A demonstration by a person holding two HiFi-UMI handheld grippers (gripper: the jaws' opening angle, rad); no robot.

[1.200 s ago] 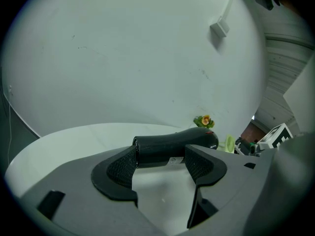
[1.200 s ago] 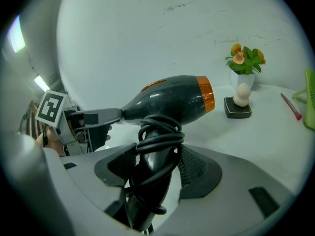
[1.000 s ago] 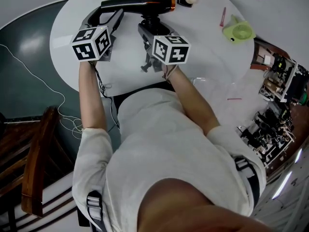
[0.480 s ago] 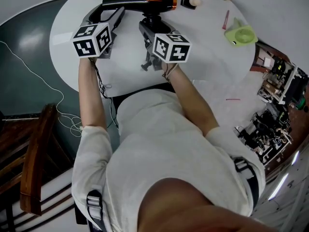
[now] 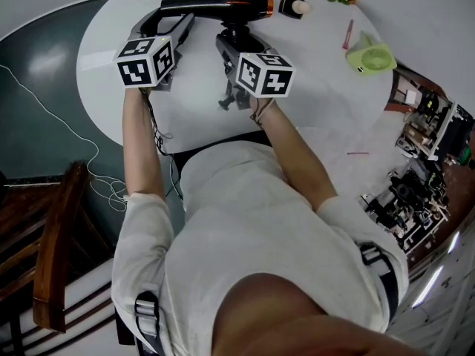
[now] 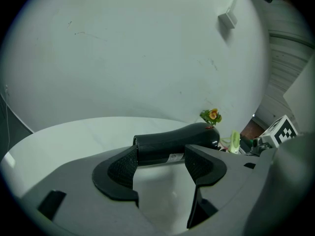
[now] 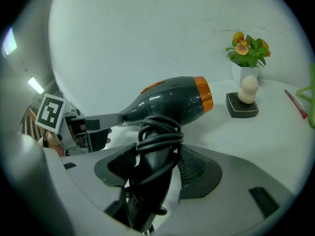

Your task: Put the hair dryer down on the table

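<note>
Our right claw (image 7: 153, 162) is clamped on the hair dryer (image 5: 215, 4). Our left claw (image 6: 162, 164) stands open and grips nothing.

The round white surface (image 5: 312, 87) fills the upper part of the head view, and the dryer is at the top centre of that frame, over the far side of the surface. Its barrel (image 7: 167, 102) runs left to right across the frame. The rear end is toward the left claw at upper left and lies crosswise just past that claw's tips; we cannot tell whether it touches them. The handle (image 7: 147, 181) comes off the barrel down the frame, toward us, straight between the right claw's pads, which press on it from either side. The cord (image 7: 160, 132) is wound around that handle. The orange-ringed nozzle (image 5: 267, 6) points to the right of the frame, near a small dark item with a pale top (image 5: 291, 6).

So the dryer lies directly ahead of the right claw, with its long axis square to that claw's reach, and the right hand carries it.

In the right gripper view the barrel seems to hang a little above the surface, with shade beneath it, though we cannot be sure it is clear. We judge the coming move to be a lowering: the barrel goes down flat, with the nozzle kept off the small item, before the pads let go.
</note>
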